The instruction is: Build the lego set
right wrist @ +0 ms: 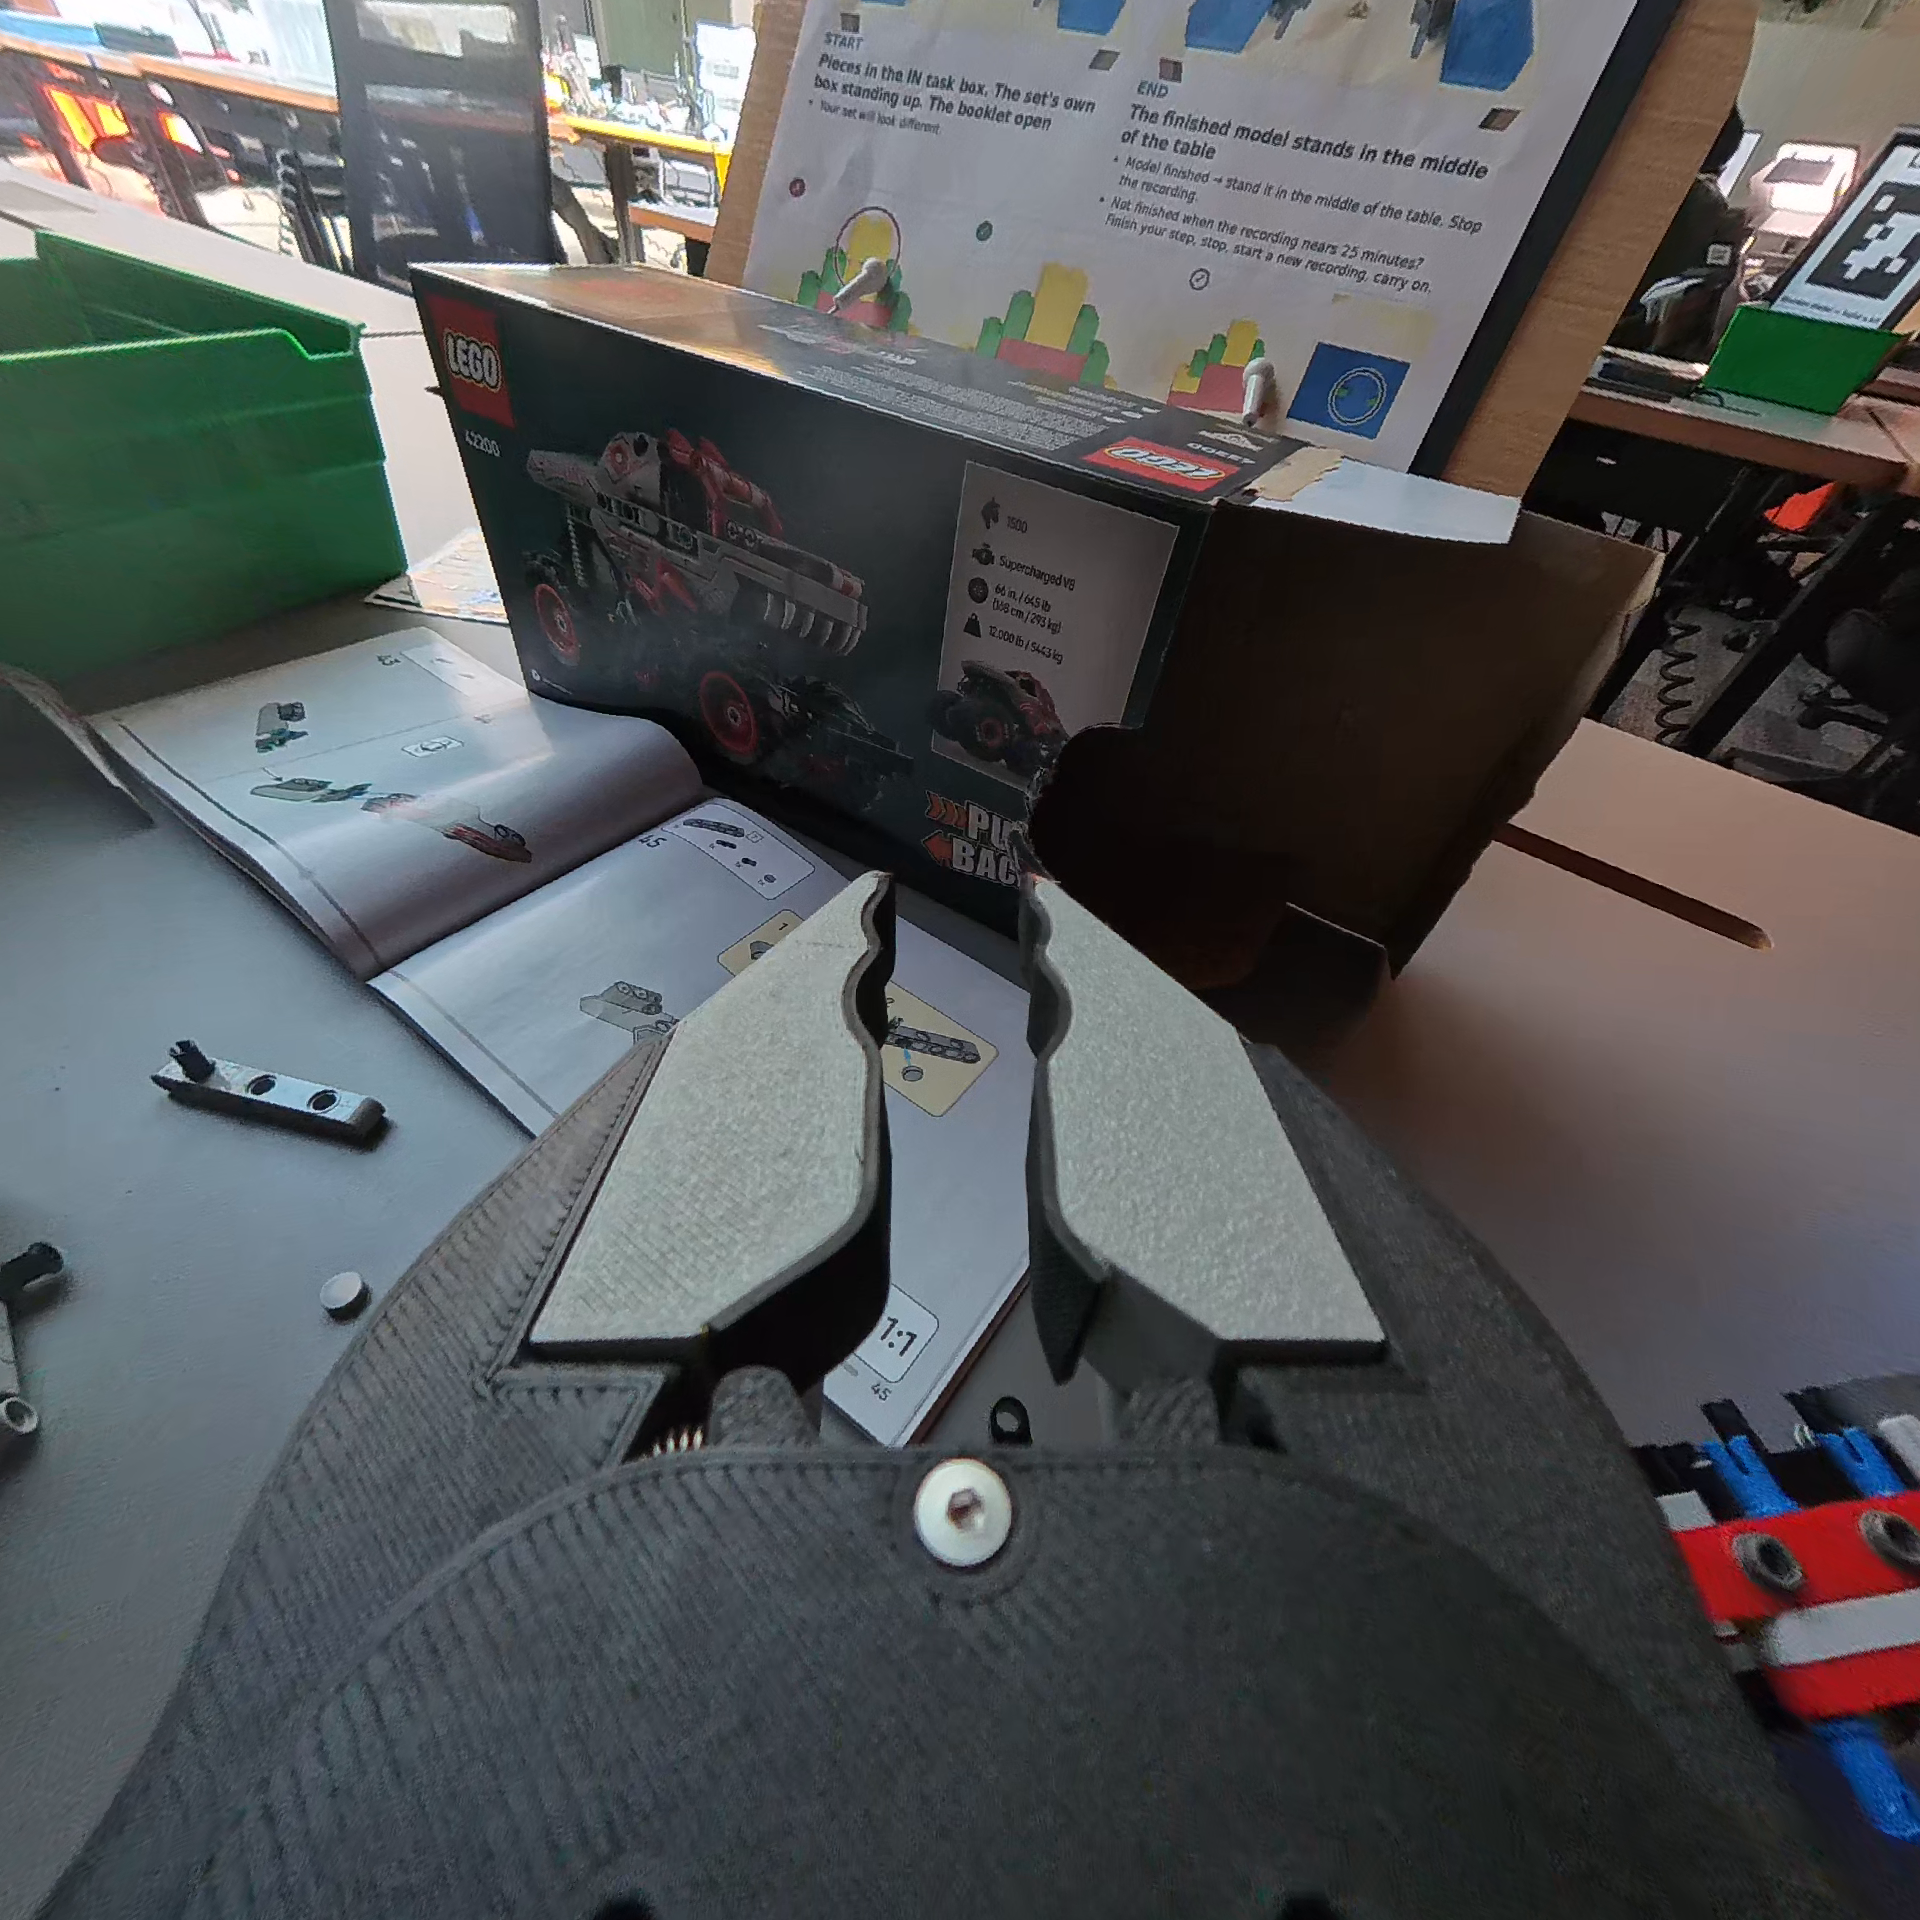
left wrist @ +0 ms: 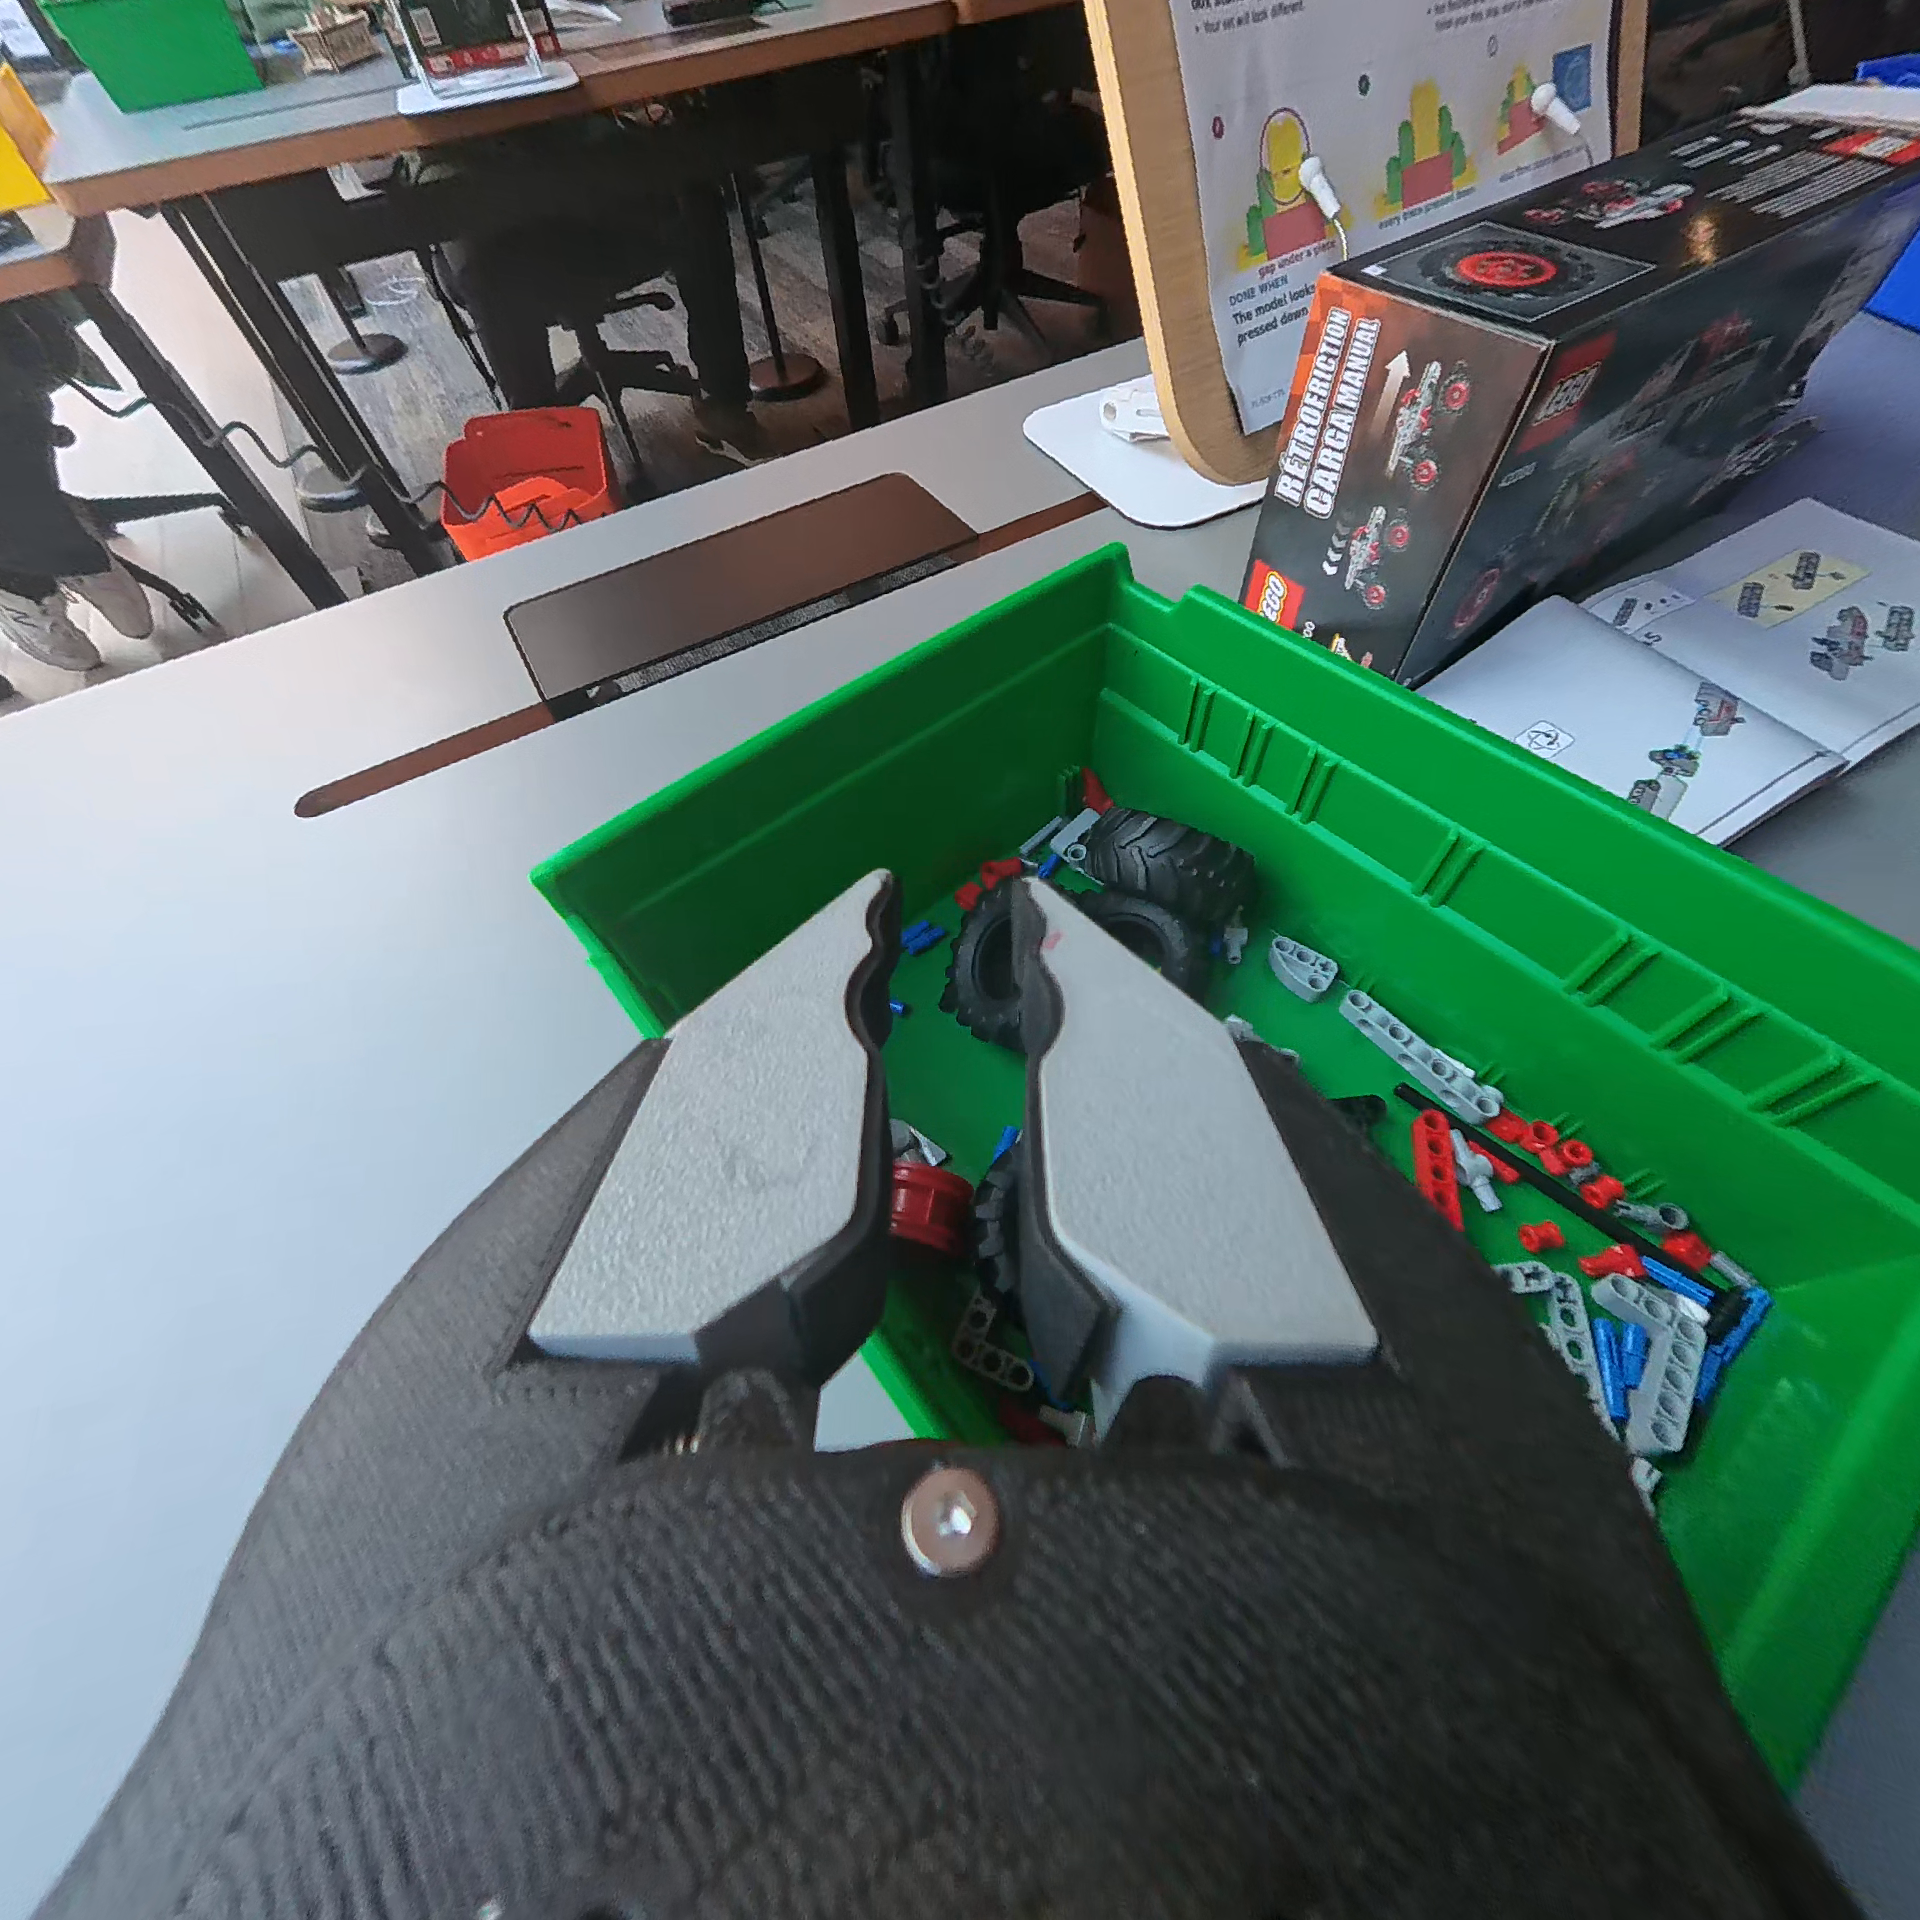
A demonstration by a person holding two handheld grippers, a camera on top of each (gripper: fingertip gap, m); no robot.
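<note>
Grey table (left wrist: 260,987) bearing the whole arrangement. Green bin (left wrist: 1455,852), open-topped, at the right of the left wrist view; set box (right wrist: 831,582), dark, standing on its long side just beyond the bin's far right corner, with a printed instruction board (right wrist: 1195,187) upright behind it. Open booklet (right wrist: 499,831) lying flat on the table, touching the foot of the box. Within the bin: black tyres (left wrist: 1174,862) grouped at the far end, one dark red wheel hub (left wrist: 925,1205) near the left wall, and loose grey beams (left wrist: 1413,1060), red connectors and blue pins scattered toward the near right. Left gripper (left wrist: 958,883) hanging over the bin's near left corner, fingers parted with nothing between them. Right gripper (right wrist: 956,883) above the booklet's right page, fingers likewise spread and empty. On the table left of the booklet, a short grey beam (right wrist: 275,1091) carrying a black pin at one end; nearer, a small dark round piece (right wrist: 344,1294). A red, blue and black partial assembly (right wrist: 1808,1600) at the near right edge, blurred.
</note>
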